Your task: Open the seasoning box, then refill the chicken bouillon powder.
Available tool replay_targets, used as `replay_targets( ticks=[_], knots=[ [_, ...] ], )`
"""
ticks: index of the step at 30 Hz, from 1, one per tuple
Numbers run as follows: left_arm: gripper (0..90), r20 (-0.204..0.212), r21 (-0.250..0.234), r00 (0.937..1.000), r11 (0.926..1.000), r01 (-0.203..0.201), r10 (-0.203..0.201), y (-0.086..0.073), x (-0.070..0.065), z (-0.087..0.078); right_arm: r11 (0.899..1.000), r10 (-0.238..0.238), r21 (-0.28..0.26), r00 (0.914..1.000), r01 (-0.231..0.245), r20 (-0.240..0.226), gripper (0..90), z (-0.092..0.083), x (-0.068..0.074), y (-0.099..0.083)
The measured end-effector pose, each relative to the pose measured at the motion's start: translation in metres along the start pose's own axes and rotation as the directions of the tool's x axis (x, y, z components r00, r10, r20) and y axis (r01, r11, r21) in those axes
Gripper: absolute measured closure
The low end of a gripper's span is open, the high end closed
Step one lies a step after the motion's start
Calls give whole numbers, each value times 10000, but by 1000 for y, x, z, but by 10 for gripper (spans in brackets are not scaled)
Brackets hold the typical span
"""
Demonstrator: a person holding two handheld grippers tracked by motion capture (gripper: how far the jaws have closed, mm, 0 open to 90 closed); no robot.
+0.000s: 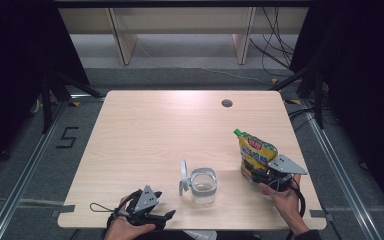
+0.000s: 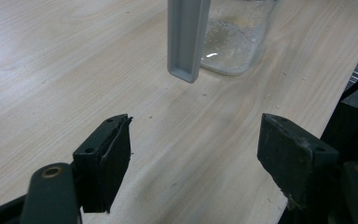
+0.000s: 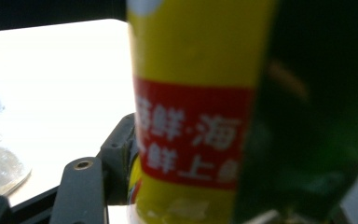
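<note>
My right gripper (image 1: 262, 176) is clamped on the lower part of the yellow pouch (image 1: 254, 150), near the table's (image 1: 145, 130) right edge, green cap (image 1: 237, 132) tilted toward the far side. The open jar (image 1: 202, 186) stands near the front edge, its lid (image 1: 183, 176) hinged up on its left. I should carry the pouch upright and squeeze gently, so nothing spills before its spout is over the jar's mouth. My left gripper (image 1: 167, 214) rests spread and empty at the front edge, ready to steady the jar.

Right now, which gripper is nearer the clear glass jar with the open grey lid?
Left. The left gripper sits open at the table's near edge, just short of the clear glass jar. The right gripper, clamped on the yellow pouch, is farther off.
</note>
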State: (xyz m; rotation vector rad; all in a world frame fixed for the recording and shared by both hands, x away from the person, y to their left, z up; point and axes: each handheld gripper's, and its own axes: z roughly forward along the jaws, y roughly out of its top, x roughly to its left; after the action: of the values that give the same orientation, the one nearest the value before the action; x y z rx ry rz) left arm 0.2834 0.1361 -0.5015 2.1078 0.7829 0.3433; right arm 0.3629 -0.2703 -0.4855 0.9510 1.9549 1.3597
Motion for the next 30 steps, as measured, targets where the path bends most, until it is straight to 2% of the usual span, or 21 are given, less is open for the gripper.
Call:
replay_targets(
  ticks=[1,3,4,6,8,10,13,14,15,16,17,18,19,20,21,22,23,26,28,29,30],
  knots=[
    [254,-43,-34,10000,10000,8,-8,0,0,0,10000,70,66,9998,-72,184,384,-3,1,1],
    [254,18,-83,10000,9999,71,-71,0,0,1,9972,-578,-456,9973,599,455,384,-6,-1,3],
    [253,-6,-24,10000,10000,-69,69,0,0,0,9972,-609,-415,9970,629,478,384,-8,-1,4],
    [253,-2,26,10000,10000,-29,29,0,0,0,9932,-1022,-504,9930,1053,592,384,-12,-2,7],
    [252,33,-22,10000,10000,-27,27,0,0,0,9941,-962,-441,9933,991,645,385,-18,0,8],
    [251,-5,-53,10000,10000,-16,15,0,0,0,9874,-1510,-355,9854,1541,783,385,-22,0,11],
    [249,8,-134,9999,9998,120,-120,0,0,1,9854,-1627,-381,9833,1662,816,385,-29,5,14],
    [249,7,-124,9999,9998,122,-122,0,0,1,9869,-1561,-317,9856,1584,646,385,-30,7,15],
    [248,-19,-30,10000,10000,59,-59,0,0,0,9854,-1653,-305,9840,1676,657,385,-32,9,16],
    [247,7,-18,9997,9997,-236,236,0,1,0,9846,-1695,-319,9831,1720,692,385,-35,11,17],
    [246,-25,0,9996,9996,-269,269,1,2,0,9771,-2039,-463,9758,2079,787,385,-37,11,18],
    [246,-12,22,10000,10000,59,-59,1,0,0,9728,-2221,-479,9714,2266,844,386,-40,13,20],
    [246,31,-37,10000,10000,35,-35,1,1,0,9672,-2447,-500,9661,2492,818,386,-42,15,21],
    [245,10,-51,9997,9997,-225,225,1,3,0,9625,-2610,-545,9620,2657,802,385,-44,17,23],
    [244,-62,-11,10000,10000,44,-44,0,2,1,9587,-2751,-525,9580,2797,806,386,-46,18,24],
    [243,-1,-36,10000,10000,-10,10,0,1,1,9570,-2796,-554,9565,2846,833,386,-49,21,24],
    [242,11,-143,9999,9998,112,-112,0,0,1,9510,-3021,-457,9503,3059,750,386,-51,22,25],
    [233,-129,157,9999,9999,-54,56,1,1,-1,9309,-3628,-163,9289,3649,747,386,-56,29,25],
    [231,-84,-44,10000,10000,30,-30,0,0,-1,9180,-3956,-12,9160,3965,663,387,-59,34,25],
    [231,-54,-127,9999,9999,109,-110,0,-1,-1,9059,-4226,21,9038,4235,675,387,-60,35,25],
    [230,-39,-188,9999,9998,116,-117,0,-1,-1,9008,-4338,114,8985,4341,671,387,-61,38,26]
  ],
)
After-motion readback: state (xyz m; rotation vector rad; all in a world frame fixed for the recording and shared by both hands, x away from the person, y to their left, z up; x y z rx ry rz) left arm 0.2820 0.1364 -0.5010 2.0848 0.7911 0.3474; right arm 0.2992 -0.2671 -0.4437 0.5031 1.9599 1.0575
